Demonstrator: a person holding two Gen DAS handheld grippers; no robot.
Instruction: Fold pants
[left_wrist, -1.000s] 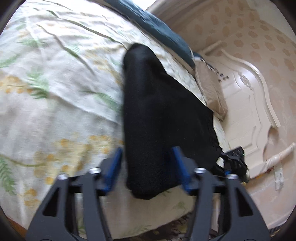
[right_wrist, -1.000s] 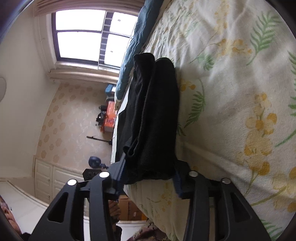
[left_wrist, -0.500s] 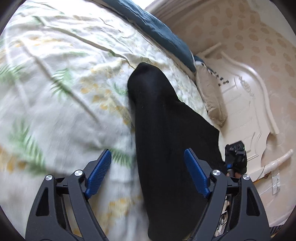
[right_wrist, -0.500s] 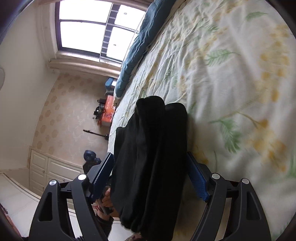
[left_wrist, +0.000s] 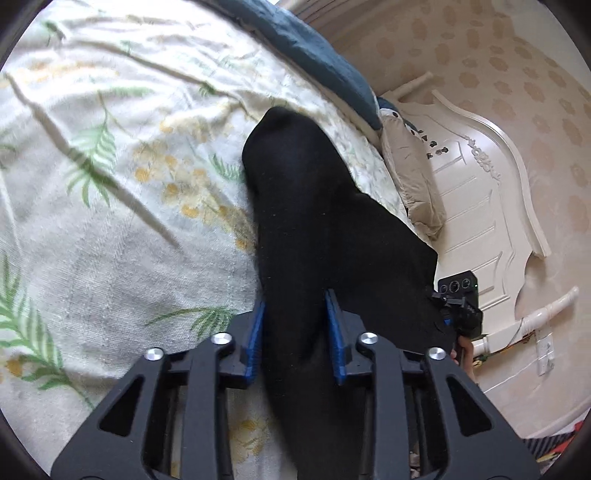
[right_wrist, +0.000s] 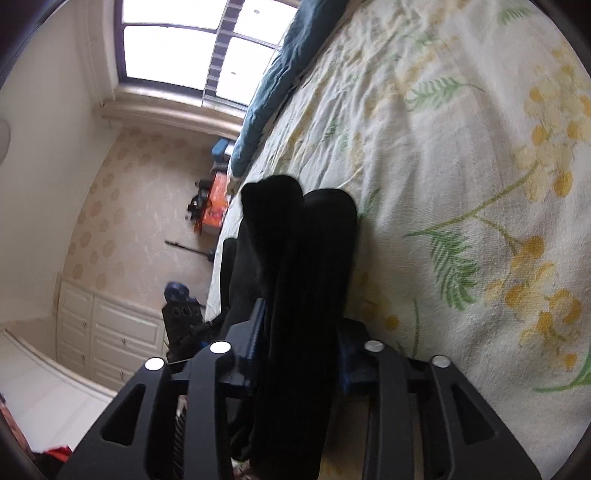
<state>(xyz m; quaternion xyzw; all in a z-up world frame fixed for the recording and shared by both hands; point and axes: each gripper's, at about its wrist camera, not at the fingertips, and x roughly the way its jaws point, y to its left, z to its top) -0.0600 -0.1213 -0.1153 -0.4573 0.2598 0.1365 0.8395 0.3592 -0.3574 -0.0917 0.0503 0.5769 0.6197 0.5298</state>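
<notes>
both grippers (left_wrist: 295, 332) (right_wrist: 301, 343) clamp pants (left_wrist: 314, 221) edge

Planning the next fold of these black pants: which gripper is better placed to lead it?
Neither clearly: left gripper and right gripper are both shut on the pants at their near end, so they should probably lift together.

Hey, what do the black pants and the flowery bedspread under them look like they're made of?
Black pants: soft matte fabric, likely knit or fleece; no sheen, faint lint specks, limp rounded folds where the left gripper and right gripper pinch them. The exact fibre can't be told.
Bedspread: woven cloth, probably cotton, matte; a ribbed weave shows and it holds sharp creases, printed with green fronds and yellow blossoms.
</notes>
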